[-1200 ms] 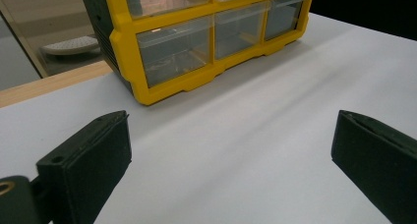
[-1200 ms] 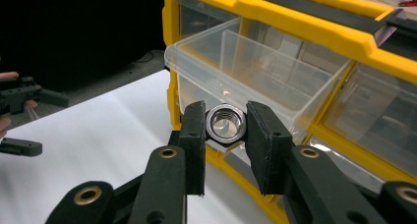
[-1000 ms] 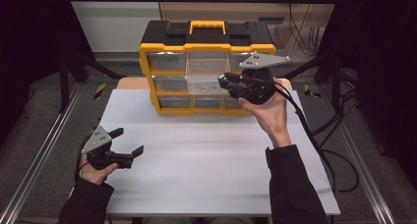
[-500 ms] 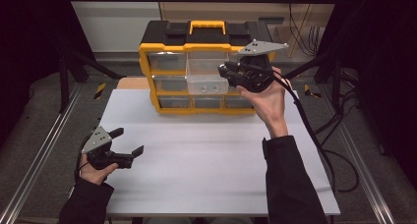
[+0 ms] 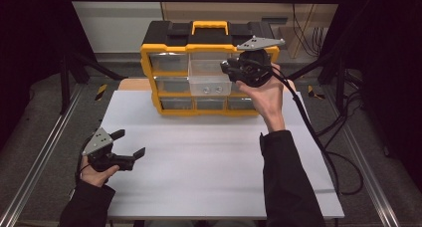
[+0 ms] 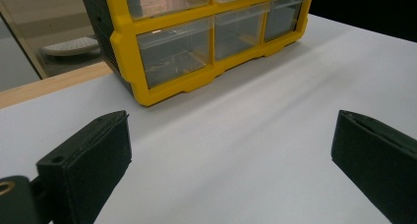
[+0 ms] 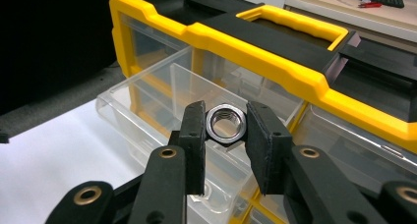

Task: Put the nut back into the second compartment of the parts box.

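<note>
Two hand-held claws, one raised and clamped, one low and open.

The right claw (image 7: 225, 130) is held up on an outstretched forearm at the drawer cabinet's (image 5: 164, 50) upper right, jaws pinching a steel nut (image 7: 224, 123). The left claw (image 5: 130, 144) sits low, well in front of the cabinet's left side, jaws spread wide with nothing between.

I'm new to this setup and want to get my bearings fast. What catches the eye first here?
First, the yellow-and-black drawer organizer at the far edge of the white table, with one clear drawer pulled out. Just above that drawer, the right tongs pinch a shiny steel hex nut. The left tongs sit open over the near-left part of the table, holding nothing.
</note>
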### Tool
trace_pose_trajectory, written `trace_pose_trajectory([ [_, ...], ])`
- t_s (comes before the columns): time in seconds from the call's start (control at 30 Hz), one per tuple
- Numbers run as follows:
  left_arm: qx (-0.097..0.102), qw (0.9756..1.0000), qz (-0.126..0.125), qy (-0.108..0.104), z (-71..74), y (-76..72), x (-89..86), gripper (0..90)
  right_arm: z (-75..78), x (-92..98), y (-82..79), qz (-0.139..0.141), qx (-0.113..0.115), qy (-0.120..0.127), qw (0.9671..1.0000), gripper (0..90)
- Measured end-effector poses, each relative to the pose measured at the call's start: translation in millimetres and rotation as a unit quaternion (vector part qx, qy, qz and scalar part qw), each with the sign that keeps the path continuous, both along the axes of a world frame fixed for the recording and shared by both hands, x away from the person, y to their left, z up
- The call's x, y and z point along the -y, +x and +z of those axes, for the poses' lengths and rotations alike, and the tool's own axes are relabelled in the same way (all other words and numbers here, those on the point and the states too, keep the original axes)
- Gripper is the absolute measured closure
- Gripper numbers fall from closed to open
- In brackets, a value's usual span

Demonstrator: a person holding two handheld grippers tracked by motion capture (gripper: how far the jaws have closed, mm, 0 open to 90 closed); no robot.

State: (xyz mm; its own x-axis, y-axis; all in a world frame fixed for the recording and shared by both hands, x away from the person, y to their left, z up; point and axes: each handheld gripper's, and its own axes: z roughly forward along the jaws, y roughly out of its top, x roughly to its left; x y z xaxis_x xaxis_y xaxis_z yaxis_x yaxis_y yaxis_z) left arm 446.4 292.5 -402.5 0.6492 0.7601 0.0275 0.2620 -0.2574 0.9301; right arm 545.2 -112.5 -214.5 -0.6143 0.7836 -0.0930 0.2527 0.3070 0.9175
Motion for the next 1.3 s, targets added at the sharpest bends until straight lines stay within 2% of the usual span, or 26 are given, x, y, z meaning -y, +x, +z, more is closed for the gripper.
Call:
trace_pose_trajectory([
  [0.23, 0.000, 1.0000, 0.000, 0.000, -0.1, 0.3, -0.5, 1.0, -6.6, -4.6, 9.0, -0.004, -0.006, -0.009, 0.9999, 70.1],
  [0.37, 0.000, 1.0000, 0.000, 0.000, 0.0, 0.1, -0.4, 1.0, -9.0, -7.4, 12.2, -0.003, -0.008, -0.006, 0.9999, 70.1],
  [0.63, 0.000, 1.0000, 0.000, 0.000, -0.1, 0.3, -0.7, 1.0, -14.4, -10.6, 19.3, -0.010, -0.011, -0.025, 0.9996, 70.0],
  [0.77, 0.000, 1.0000, 0.000, 0.001, -0.2, 0.5, -0.9, 1.0, -16.0, -13.1, 21.6, -0.013, -0.017, -0.019, 0.9996, 70.1],
  [1.07, 0.000, 1.0000, 0.000, -0.001, -0.1, 0.2, -1.0, 1.1, -17.3, -21.3, 25.4, -0.025, -0.012, -0.050, 0.9984, 69.8],
  [1.3, 0.000, 1.0000, 0.000, 0.000, -0.2, 0.4, -1.0, 1.1, -18.2, -22.1, 26.2, -0.028, -0.009, -0.046, 0.9985, 67.6],
])
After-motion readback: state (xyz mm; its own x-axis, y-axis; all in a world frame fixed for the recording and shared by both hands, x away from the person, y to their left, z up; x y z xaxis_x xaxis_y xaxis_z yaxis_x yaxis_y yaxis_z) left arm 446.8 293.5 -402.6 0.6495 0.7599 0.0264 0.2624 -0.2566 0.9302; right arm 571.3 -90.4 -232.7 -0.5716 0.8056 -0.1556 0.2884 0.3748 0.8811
